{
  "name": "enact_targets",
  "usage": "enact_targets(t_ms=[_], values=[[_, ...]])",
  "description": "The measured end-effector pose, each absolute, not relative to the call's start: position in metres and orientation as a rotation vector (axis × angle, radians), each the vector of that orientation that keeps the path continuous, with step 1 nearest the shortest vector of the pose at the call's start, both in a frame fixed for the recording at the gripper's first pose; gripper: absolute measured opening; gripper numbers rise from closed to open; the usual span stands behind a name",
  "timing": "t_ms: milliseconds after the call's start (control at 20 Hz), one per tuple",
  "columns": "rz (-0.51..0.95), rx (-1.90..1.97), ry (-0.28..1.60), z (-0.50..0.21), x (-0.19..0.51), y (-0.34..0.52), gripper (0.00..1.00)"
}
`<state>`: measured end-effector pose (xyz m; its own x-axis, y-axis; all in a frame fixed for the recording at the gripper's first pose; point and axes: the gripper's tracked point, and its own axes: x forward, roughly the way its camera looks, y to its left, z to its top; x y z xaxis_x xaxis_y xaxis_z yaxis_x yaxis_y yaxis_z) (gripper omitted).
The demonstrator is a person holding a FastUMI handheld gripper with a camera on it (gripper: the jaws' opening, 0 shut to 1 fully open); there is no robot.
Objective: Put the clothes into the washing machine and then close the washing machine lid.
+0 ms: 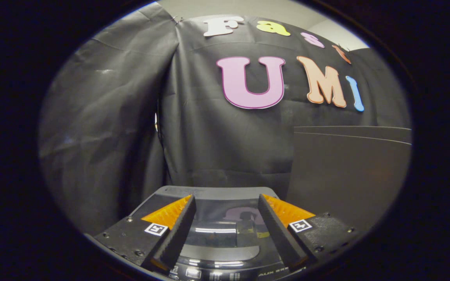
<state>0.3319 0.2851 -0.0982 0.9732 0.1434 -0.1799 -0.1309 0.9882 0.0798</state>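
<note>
Hovering: the claw (pixel 227 218) hangs above the washer (pixel 225 234), its fingers spread wide with nothing between them but air.
Claw state: well open, holding nothing; neither finger touches the machine as far as the view tells.
Washer position: directly under and just ahead of the fingers, its dark glossy top running from between them out to a rear edge near the booth wall.
Lid (pixel 217 230): appears to lie flat on the machine, a smooth reflective panel seen in the gap between the fingers; whether it is fully latched cannot be told.
Control strip (pixel 209 275): a band of small markings at the near edge, below the fingertips, too small to make out.
Key relation: the lid sits straight below the gap between the fingers, its long axis running side to side across them, so any press or pull would go downward, not forward.
Clothes: whether any are inside the drum cannot be told.
Panel (pixel 350 171): a plain dark board stands upright just beside the washer, on the right, beyond the right finger.
Judgement: with the lid seemingly down, the task looks either near its end or not yet begun.
</note>
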Motion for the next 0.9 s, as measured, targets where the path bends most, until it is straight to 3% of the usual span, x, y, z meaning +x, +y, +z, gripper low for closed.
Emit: enact_targets(t_ms=[900], values=[[0.232,0.104,0.24,-0.065,0.212,0.26,0.97]])
